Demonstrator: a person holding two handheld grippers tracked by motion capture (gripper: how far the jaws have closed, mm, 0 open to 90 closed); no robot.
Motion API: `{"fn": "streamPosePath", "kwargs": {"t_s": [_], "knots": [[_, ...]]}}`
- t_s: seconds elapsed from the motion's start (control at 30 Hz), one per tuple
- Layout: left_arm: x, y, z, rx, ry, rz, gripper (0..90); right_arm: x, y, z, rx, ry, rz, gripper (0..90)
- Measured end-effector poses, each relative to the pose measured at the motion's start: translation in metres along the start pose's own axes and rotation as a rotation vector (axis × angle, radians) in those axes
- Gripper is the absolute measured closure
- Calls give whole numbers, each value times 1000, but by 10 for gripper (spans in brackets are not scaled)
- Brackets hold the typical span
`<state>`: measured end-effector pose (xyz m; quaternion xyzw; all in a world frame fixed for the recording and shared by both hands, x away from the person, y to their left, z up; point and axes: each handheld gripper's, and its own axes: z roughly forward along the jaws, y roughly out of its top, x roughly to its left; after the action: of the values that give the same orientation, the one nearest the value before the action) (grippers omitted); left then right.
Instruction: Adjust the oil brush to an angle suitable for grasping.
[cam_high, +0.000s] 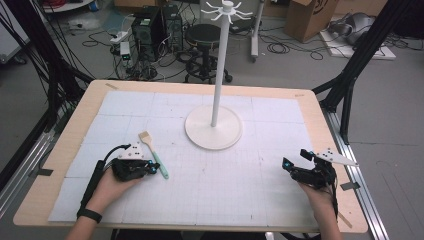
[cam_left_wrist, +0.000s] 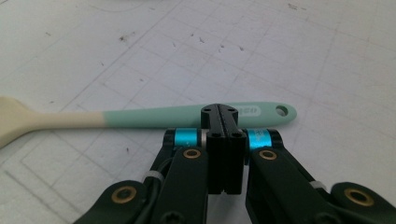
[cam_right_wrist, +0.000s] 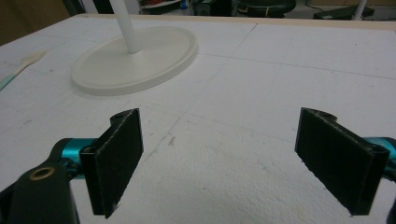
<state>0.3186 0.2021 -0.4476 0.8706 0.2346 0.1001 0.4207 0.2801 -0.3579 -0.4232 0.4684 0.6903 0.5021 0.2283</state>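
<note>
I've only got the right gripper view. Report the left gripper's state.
Observer: The left gripper has its jaws shut, tips at the spatula handle, not around it.
Operator: Describe that handle's far end.
Observer: Mint green, with a small hole through the tip.
Operator: Now give me the top of the stand.
Observer: In the high view, the stand ends in a ring of white hooks, with nothing hanging on them.

so that's one cream-and-mint silicone spatula (cam_high: 152, 152), one white pole stand with a round base (cam_high: 214, 127), two black two-jaw grippers (cam_high: 150, 168) (cam_high: 294, 164)
</note>
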Motion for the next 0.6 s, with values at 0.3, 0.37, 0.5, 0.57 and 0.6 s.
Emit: {"fn": "streamPosePath", "kwargs": {"t_s": [0.3, 0.37, 0.5, 0.57, 0.6], "knots": [[-2, 12, 14, 10, 44, -10, 900, 0, 0, 0, 1, 0, 2, 144], [-3, 16, 17, 14, 61, -13, 900, 0, 0, 0, 1, -1, 2, 143], [-1, 22, 25, 10, 77, -43, 900, 0, 0, 1, 4, 2, 6, 143], [0, 26, 30, 12, 100, -55, 900, 0, 0, 1, 6, 1, 6, 144], [-1, 28, 33, 13, 112, -53, 900, 0, 0, 1, 6, 1, 4, 144]]}}
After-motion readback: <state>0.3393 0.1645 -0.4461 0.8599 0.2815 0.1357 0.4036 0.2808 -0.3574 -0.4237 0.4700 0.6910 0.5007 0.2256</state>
